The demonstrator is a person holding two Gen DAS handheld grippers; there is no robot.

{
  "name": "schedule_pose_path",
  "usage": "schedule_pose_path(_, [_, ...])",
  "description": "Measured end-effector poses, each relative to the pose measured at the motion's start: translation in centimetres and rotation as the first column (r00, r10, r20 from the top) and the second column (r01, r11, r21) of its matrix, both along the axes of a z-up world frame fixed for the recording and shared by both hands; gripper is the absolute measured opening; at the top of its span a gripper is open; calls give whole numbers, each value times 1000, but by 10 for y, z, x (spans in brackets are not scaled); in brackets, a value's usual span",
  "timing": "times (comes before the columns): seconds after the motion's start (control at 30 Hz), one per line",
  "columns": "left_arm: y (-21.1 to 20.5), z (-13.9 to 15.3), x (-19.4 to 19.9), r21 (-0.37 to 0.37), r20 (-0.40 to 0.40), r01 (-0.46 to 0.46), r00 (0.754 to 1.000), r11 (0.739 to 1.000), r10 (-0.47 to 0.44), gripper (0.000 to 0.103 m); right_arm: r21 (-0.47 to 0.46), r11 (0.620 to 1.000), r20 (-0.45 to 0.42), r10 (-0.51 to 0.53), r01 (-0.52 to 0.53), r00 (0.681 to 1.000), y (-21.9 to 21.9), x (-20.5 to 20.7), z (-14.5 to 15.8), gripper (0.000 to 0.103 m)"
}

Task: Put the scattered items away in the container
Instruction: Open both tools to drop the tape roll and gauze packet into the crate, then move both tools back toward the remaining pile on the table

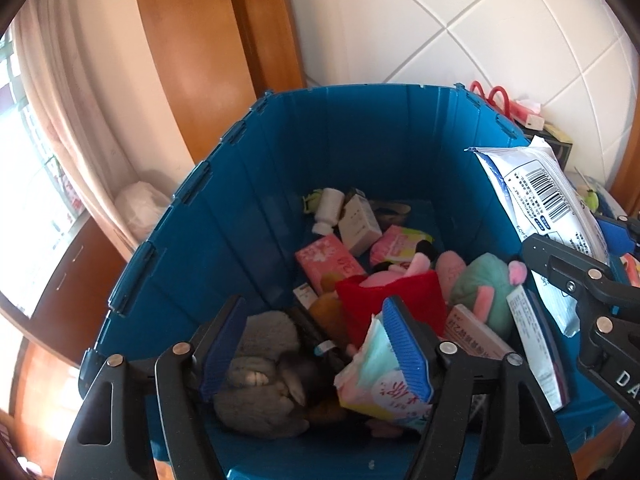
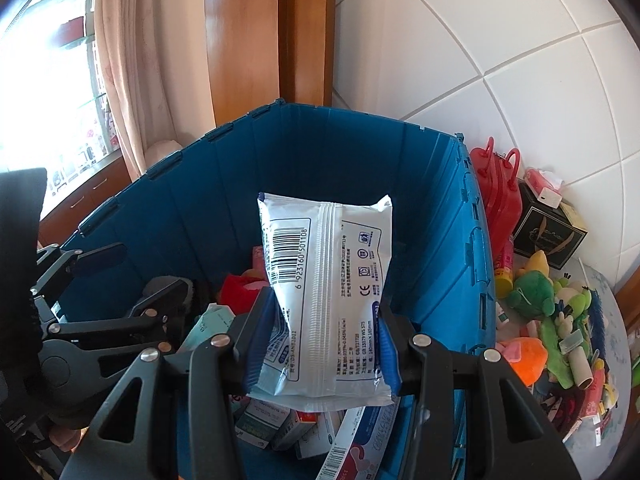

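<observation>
Between right gripper [image 2: 320, 344] fingers: white wipes pack [image 2: 326, 292] clamped, over blue bin [image 2: 192, 216]. Left gripper [image 1: 316, 344] fingers spread, empty, above bin contents. Bin approx half full; toy pile [image 2: 560, 320] outside, right of fingers, still to go.

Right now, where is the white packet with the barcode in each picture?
Left wrist view: the white packet is at the right edge, held over the bin's right rim.
Right wrist view: it is in the centre, clamped by the right gripper.
Shared landmark: the blue bin.
</observation>
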State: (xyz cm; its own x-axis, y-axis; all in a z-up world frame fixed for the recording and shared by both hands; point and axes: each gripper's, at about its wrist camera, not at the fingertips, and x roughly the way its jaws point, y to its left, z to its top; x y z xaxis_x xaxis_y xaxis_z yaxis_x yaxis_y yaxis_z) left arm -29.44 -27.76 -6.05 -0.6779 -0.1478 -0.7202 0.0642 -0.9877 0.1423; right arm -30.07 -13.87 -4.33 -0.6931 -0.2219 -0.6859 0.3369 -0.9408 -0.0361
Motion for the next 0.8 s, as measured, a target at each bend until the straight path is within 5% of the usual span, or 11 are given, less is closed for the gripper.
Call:
schedule_pose_path(0.6, [1, 5, 26, 5, -36, 37, 999, 999, -37, 79, 43, 999, -13, -21, 22, 1000, 13, 11, 1, 55])
schedule_pose_path(0.8, [10, 9, 38, 25, -55, 63, 997, 998, -62, 81, 51, 998, -49, -28, 30, 998, 31, 32, 9, 73])
